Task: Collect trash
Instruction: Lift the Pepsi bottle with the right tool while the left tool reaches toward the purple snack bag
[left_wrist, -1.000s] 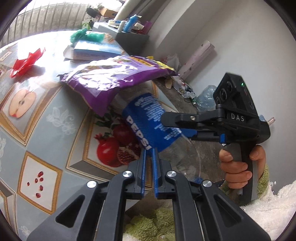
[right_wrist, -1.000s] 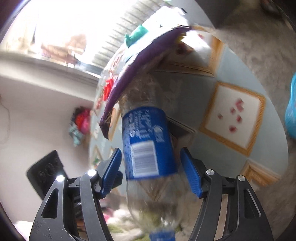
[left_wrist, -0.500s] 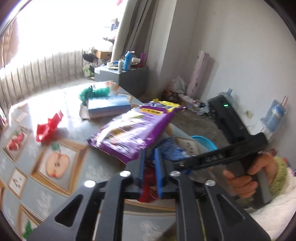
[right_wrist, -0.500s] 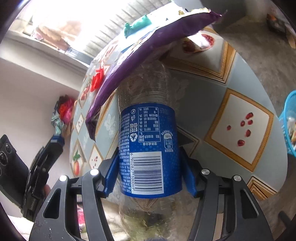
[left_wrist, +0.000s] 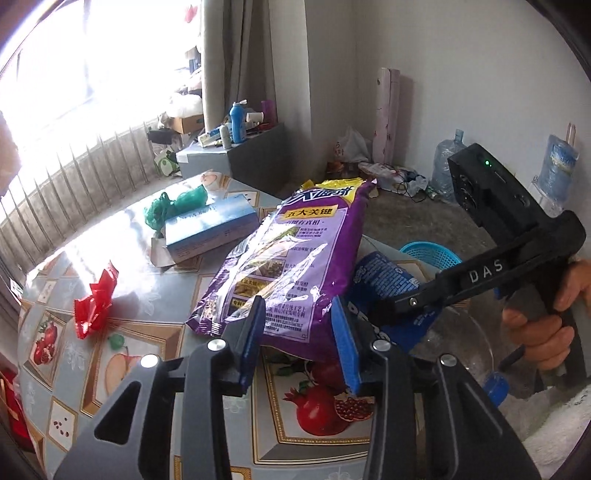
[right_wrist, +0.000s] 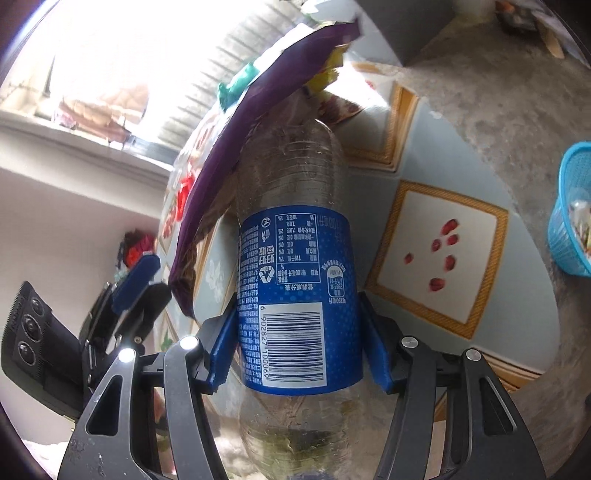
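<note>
My right gripper (right_wrist: 299, 354) is shut on an empty clear Pepsi bottle (right_wrist: 295, 280) with a blue label, holding it by the label; the bottle's far end lies under a purple snack bag (right_wrist: 258, 118). In the left wrist view the bottle (left_wrist: 388, 284) shows to the right of the purple bag (left_wrist: 295, 266), with the right gripper's body over it. My left gripper (left_wrist: 299, 339) is open, its jaws on either side of the bag's near edge, not closed on it. A red crumpled wrapper (left_wrist: 96, 302) lies on the table to the left.
A blue tissue box (left_wrist: 210, 229) and a green plastic bag (left_wrist: 177, 203) lie at the table's far side. A blue plastic basket (left_wrist: 432, 251) with trash stands on the floor past the table edge; it also shows in the right wrist view (right_wrist: 572, 214). The tablecloth (left_wrist: 155, 280) has fruit pictures.
My left gripper has opened and risen to face the purple bag. My right gripper has closed onto the Pepsi bottle's label.
</note>
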